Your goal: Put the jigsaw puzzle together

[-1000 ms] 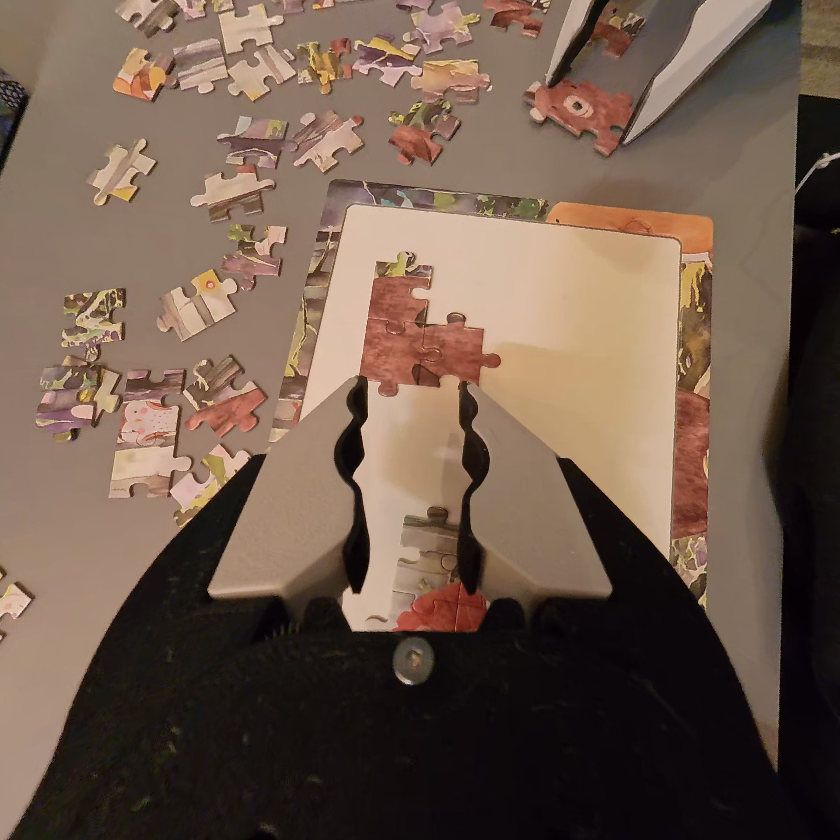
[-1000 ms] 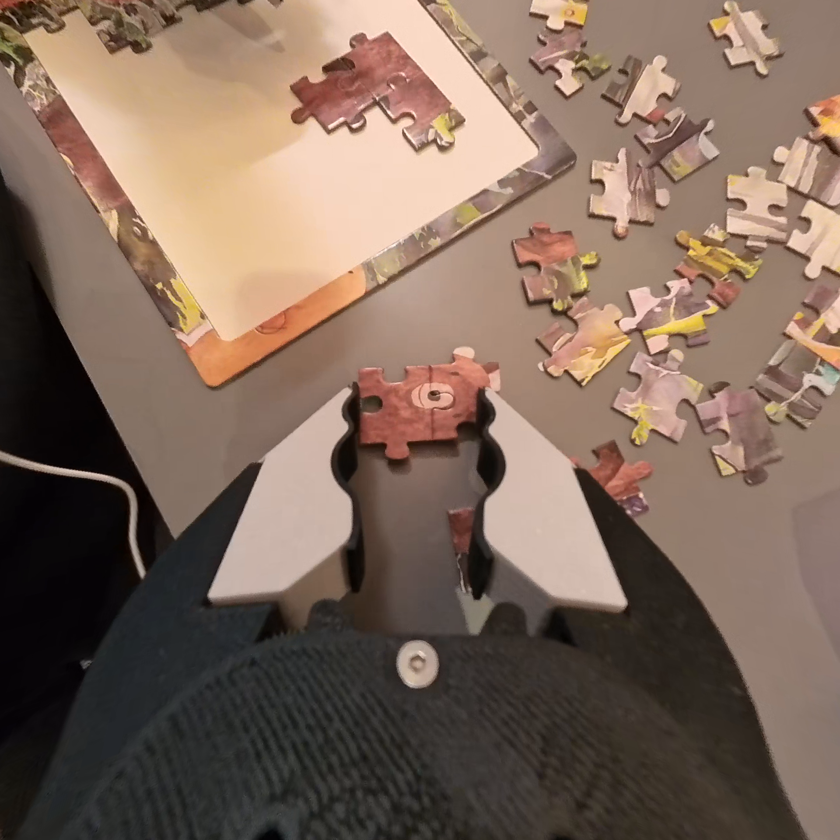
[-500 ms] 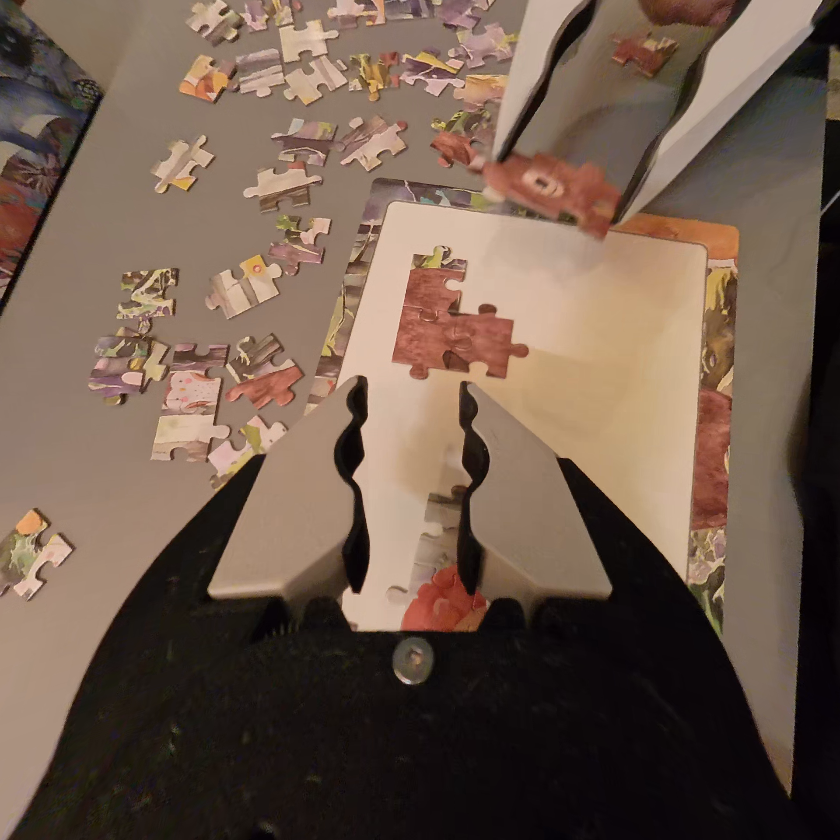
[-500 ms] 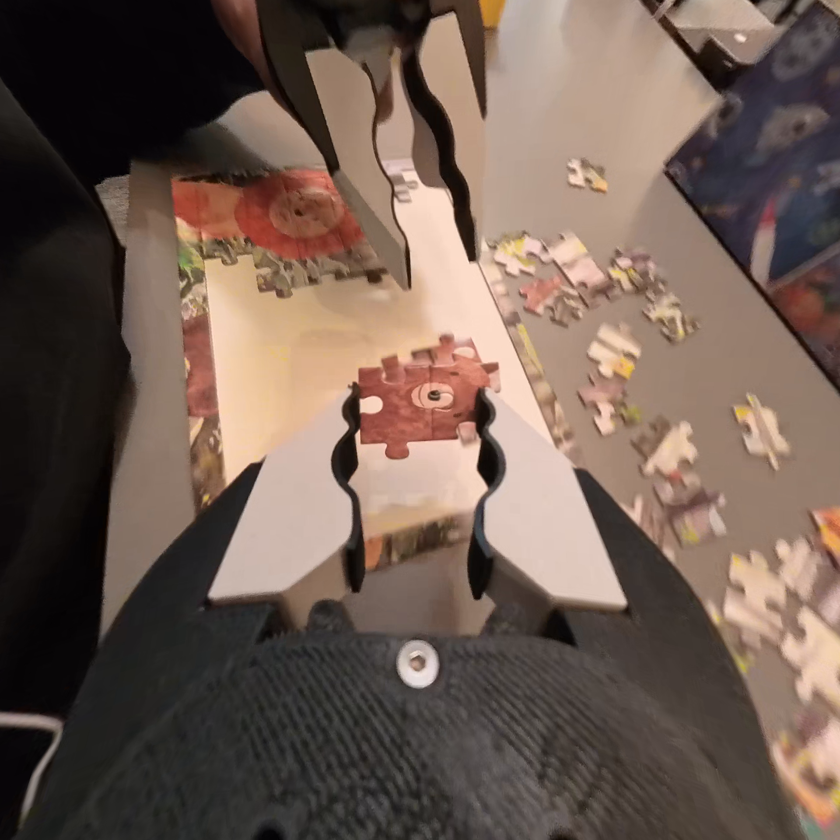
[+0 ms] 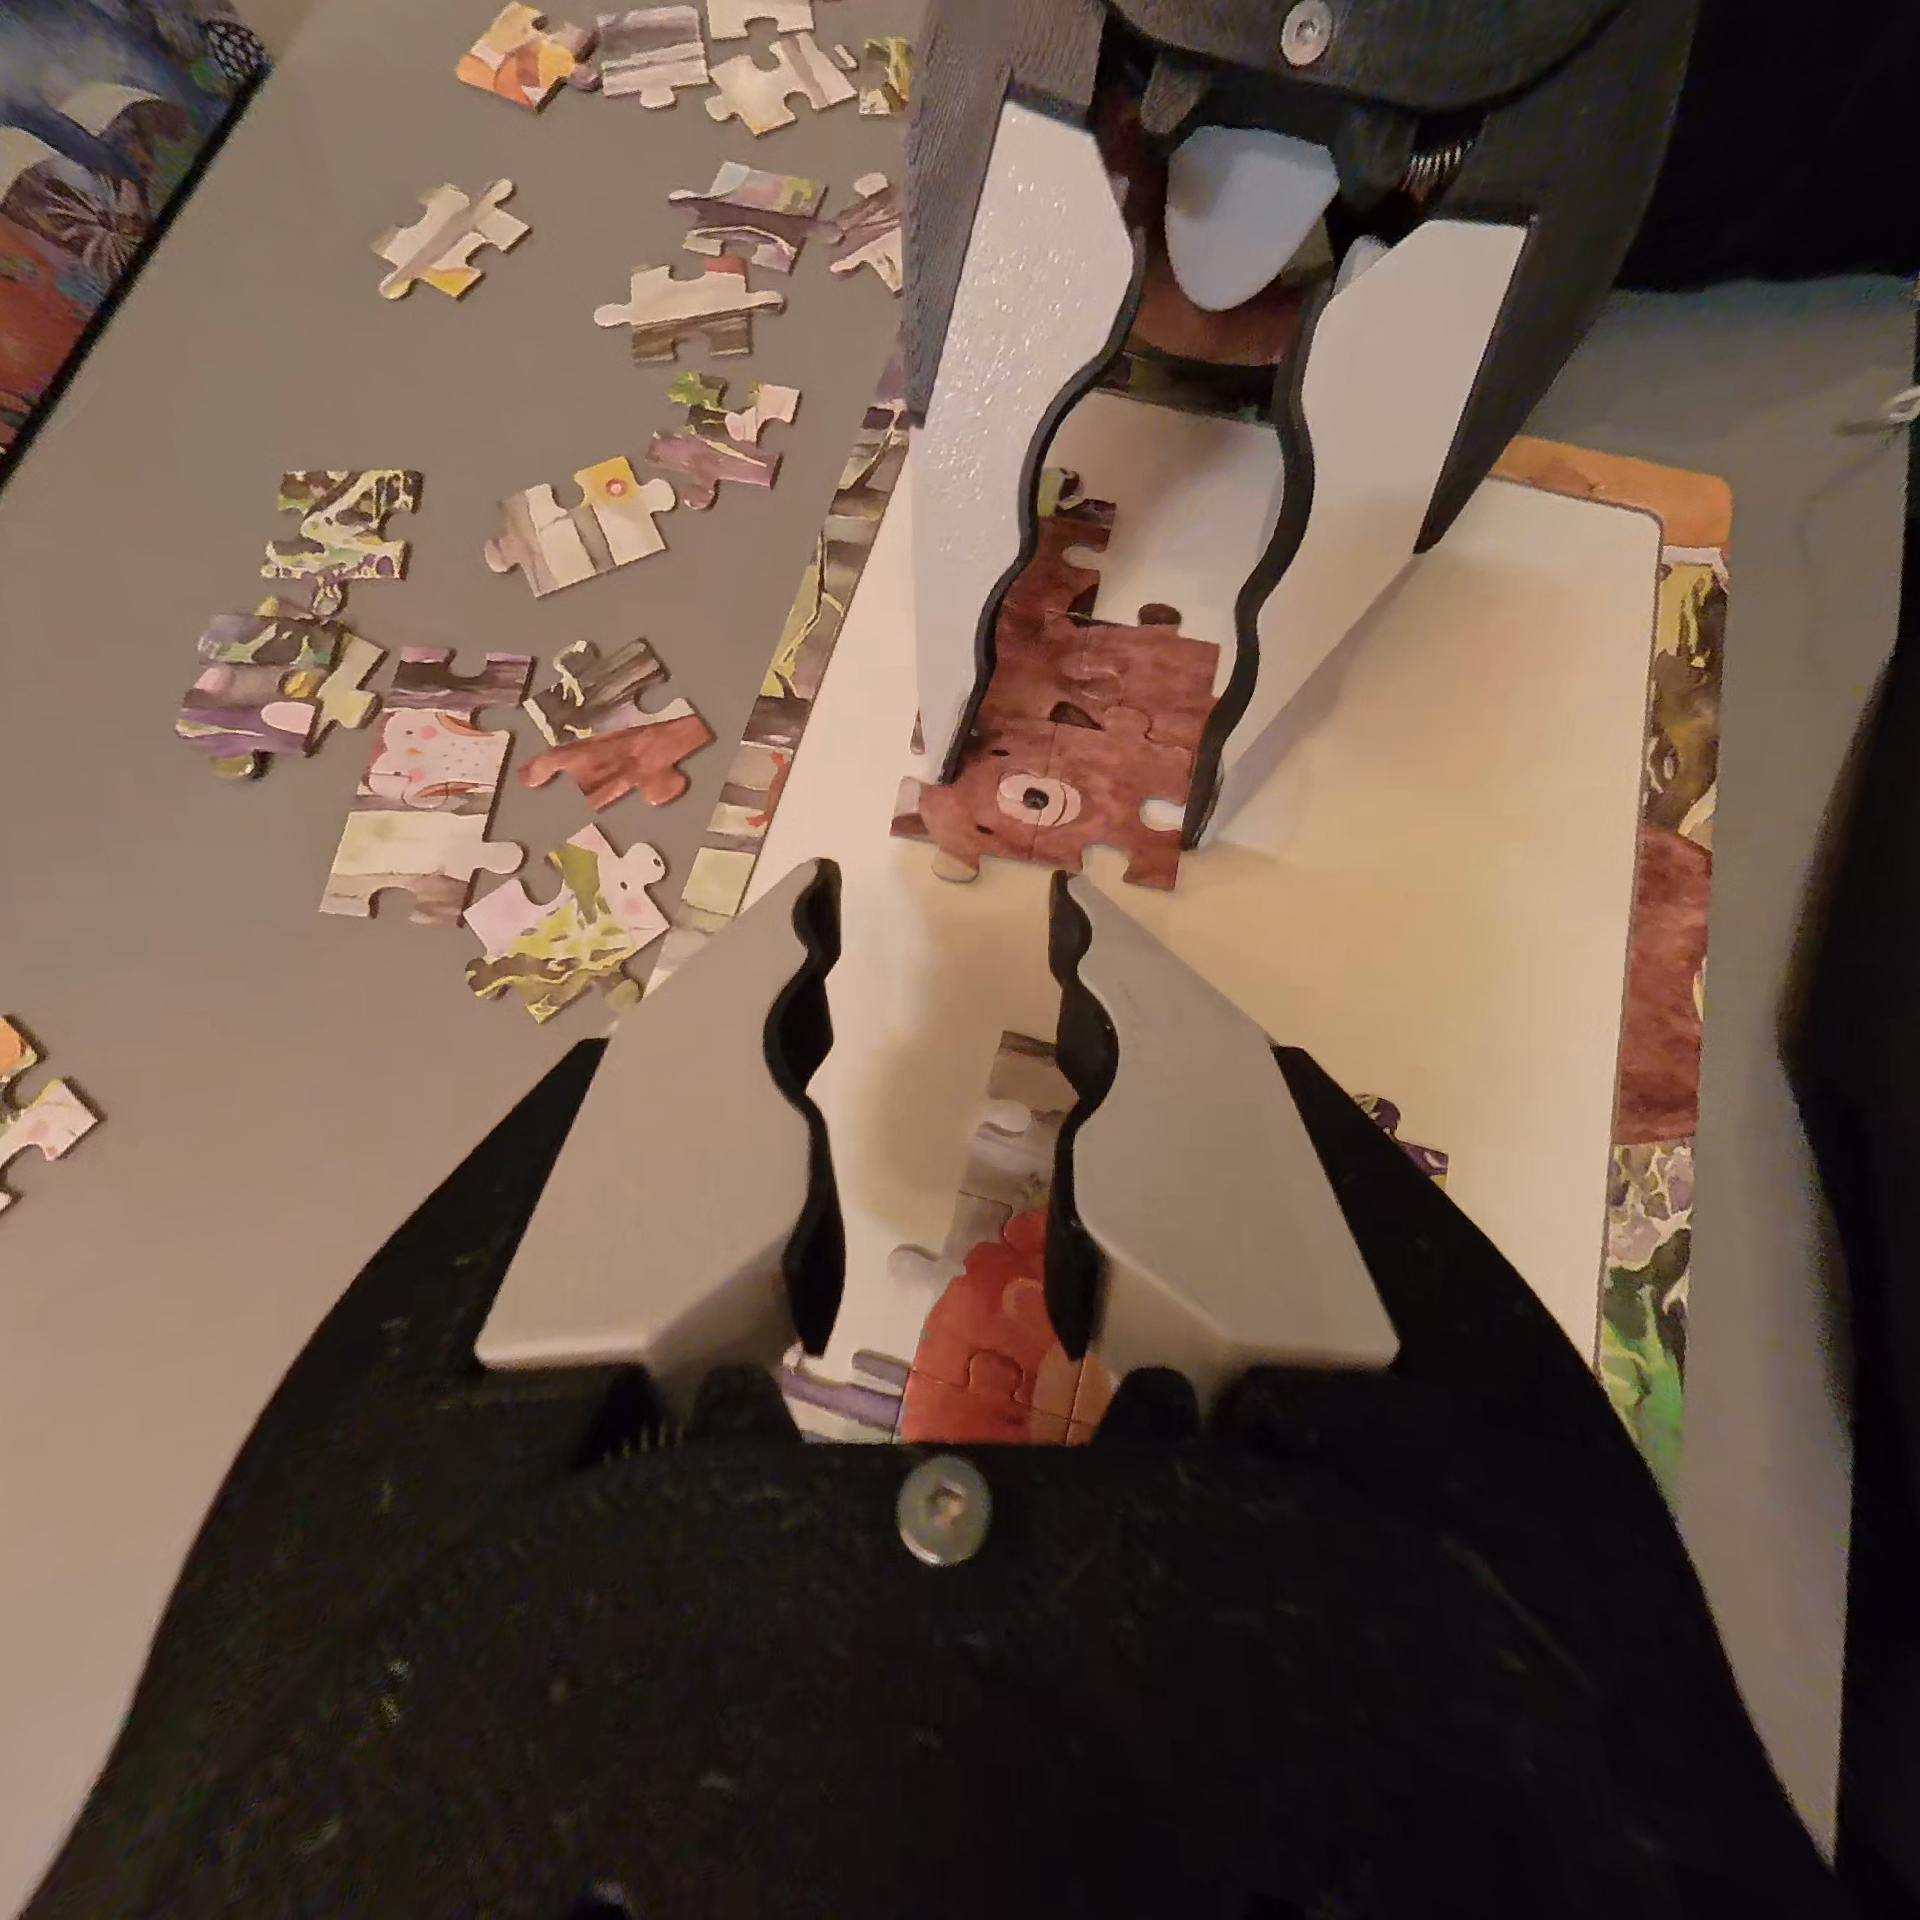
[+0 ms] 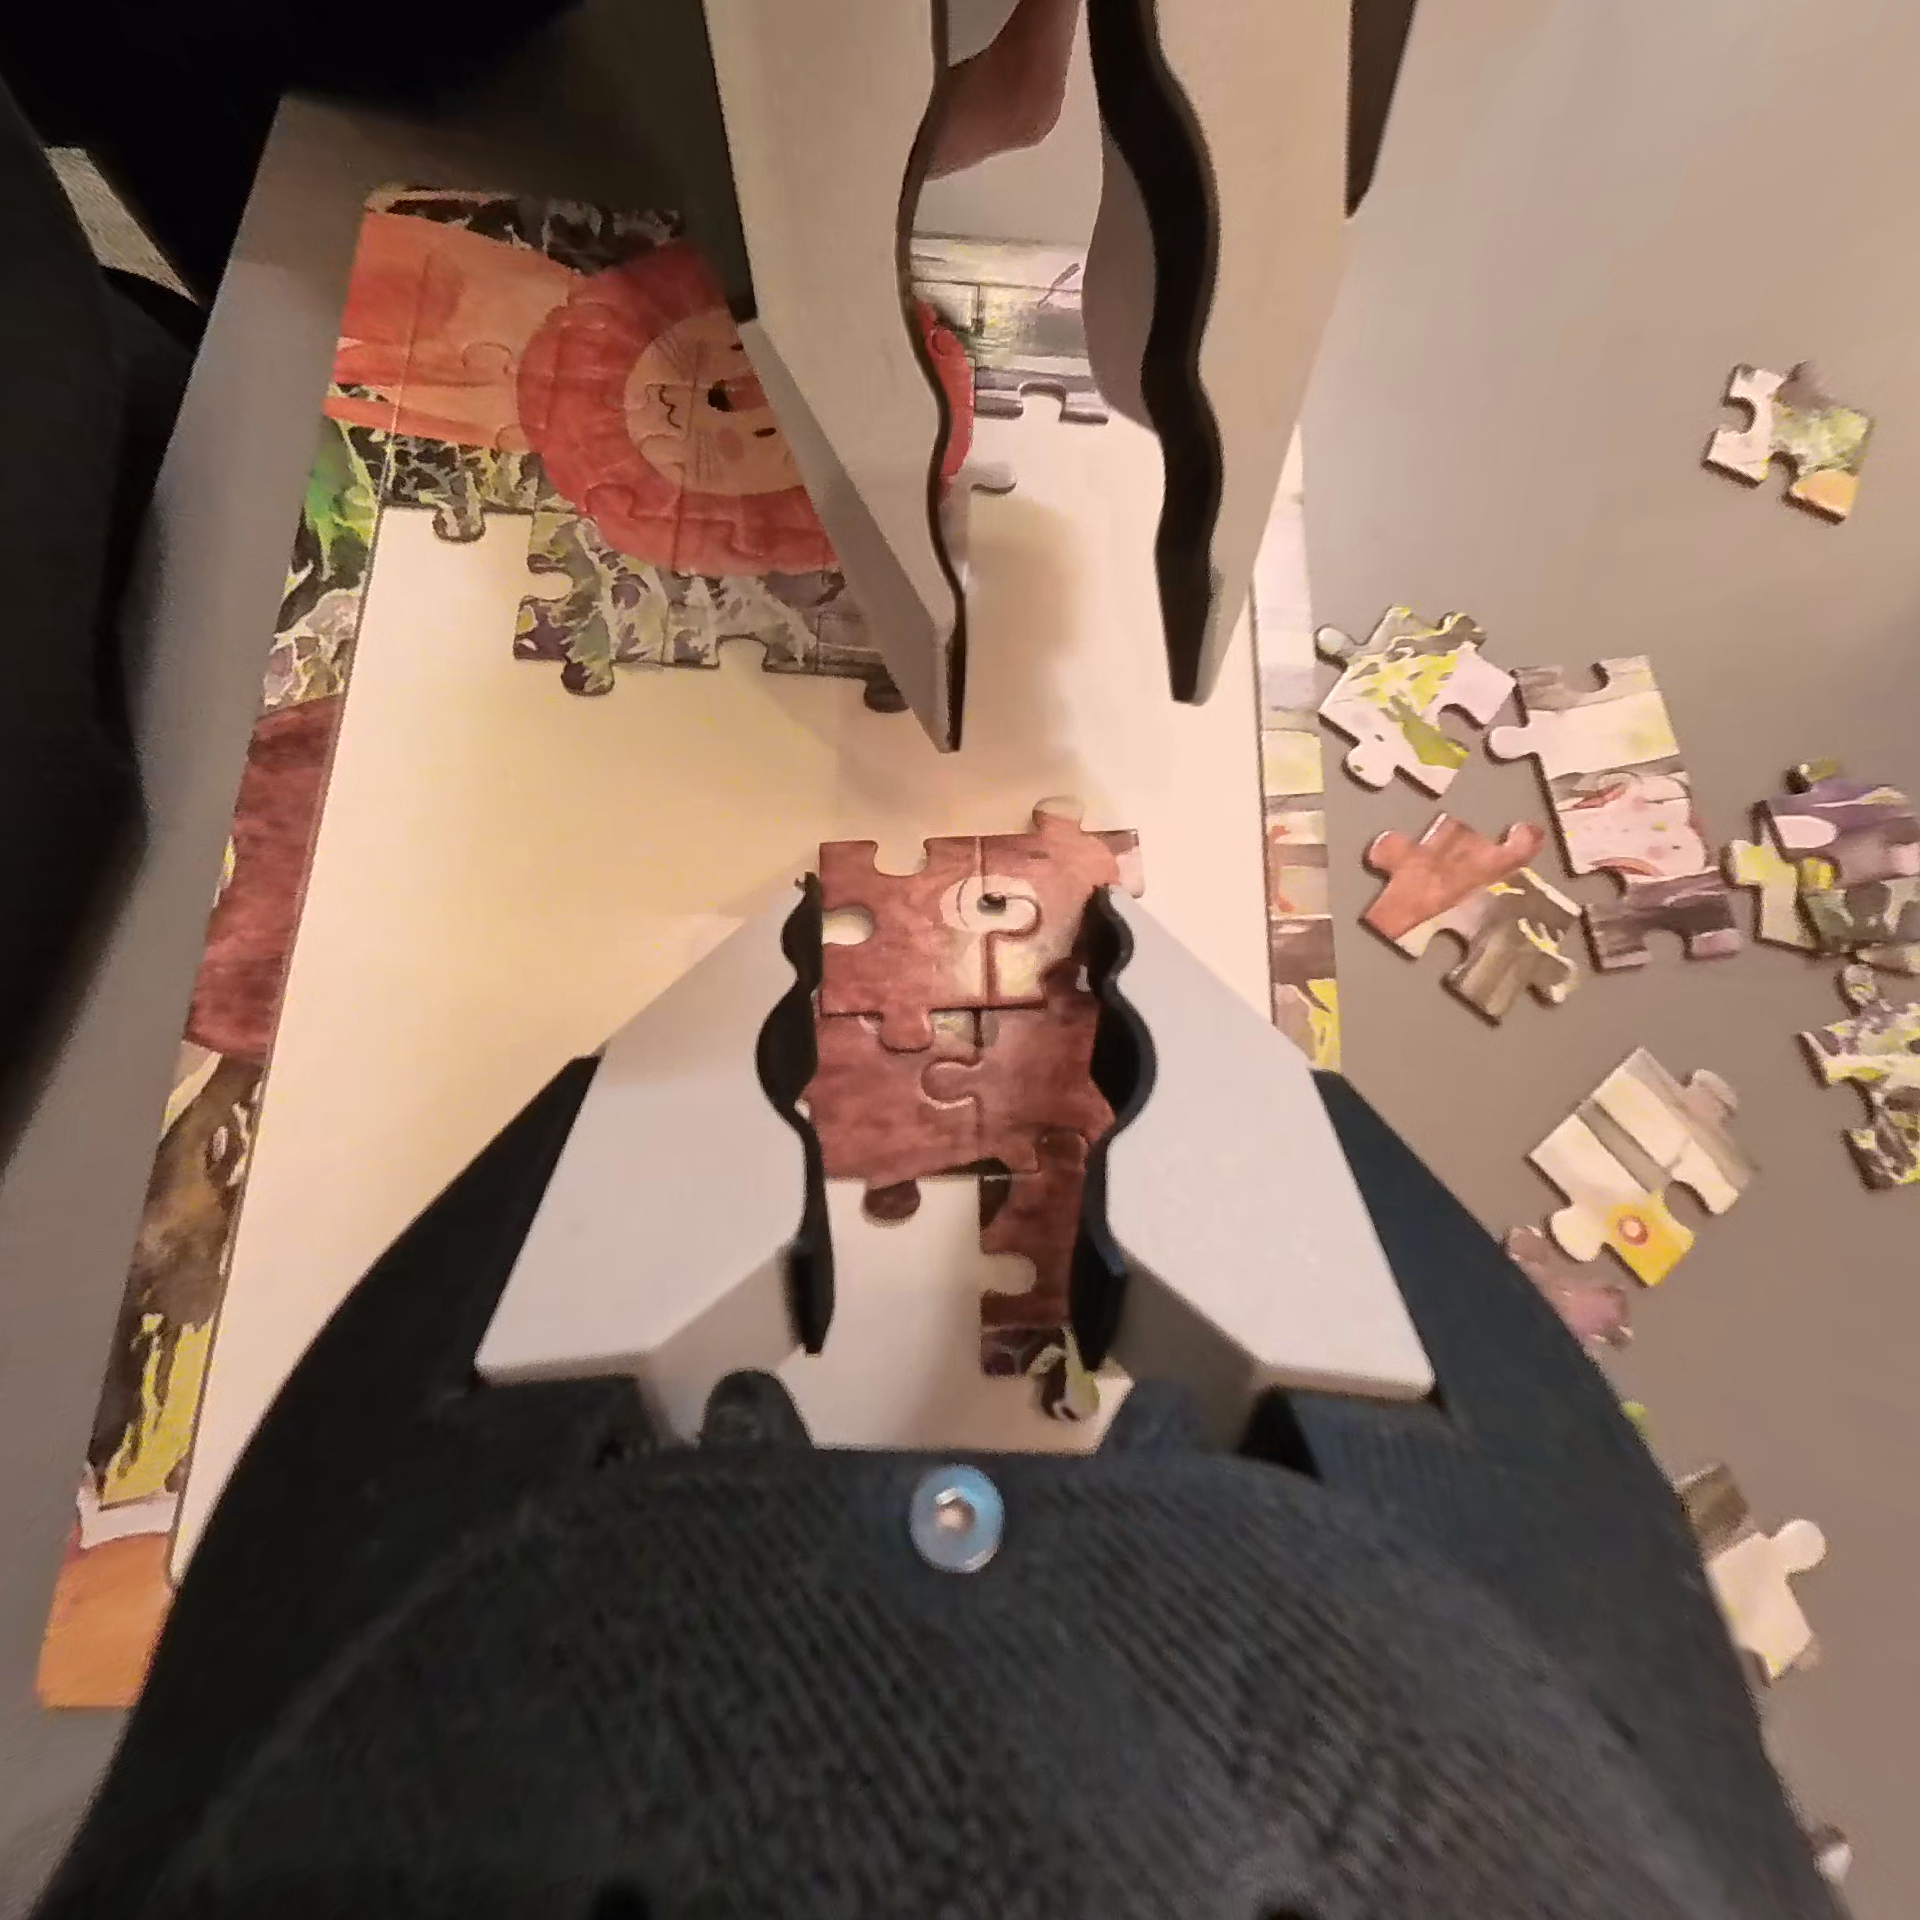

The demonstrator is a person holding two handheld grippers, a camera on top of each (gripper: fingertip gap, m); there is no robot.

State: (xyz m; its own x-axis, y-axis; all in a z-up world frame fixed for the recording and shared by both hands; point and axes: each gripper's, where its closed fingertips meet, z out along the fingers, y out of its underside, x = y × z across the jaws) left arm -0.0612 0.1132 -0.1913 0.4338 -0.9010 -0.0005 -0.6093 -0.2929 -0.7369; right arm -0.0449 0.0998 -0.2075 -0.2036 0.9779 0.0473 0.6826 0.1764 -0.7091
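Now my right gripper [image 6: 956, 914] clamps the brown eye piece [image 6: 956, 925] over the brown cluster [image 6: 966, 1101] for joining, while my left gripper [image 5: 940, 883] waits empty, jaws apart.

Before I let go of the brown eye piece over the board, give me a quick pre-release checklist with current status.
1. Right gripper clamped on brown eye piece: ok.
2. Piece over the brown cluster on the puzzle board: ok.
3. Tabs seated in the cluster: cannot tell; edges look overlapped.
4. Left gripper open, empty, clear of the piece: ok.
5. Loose pieces off the board: ok.
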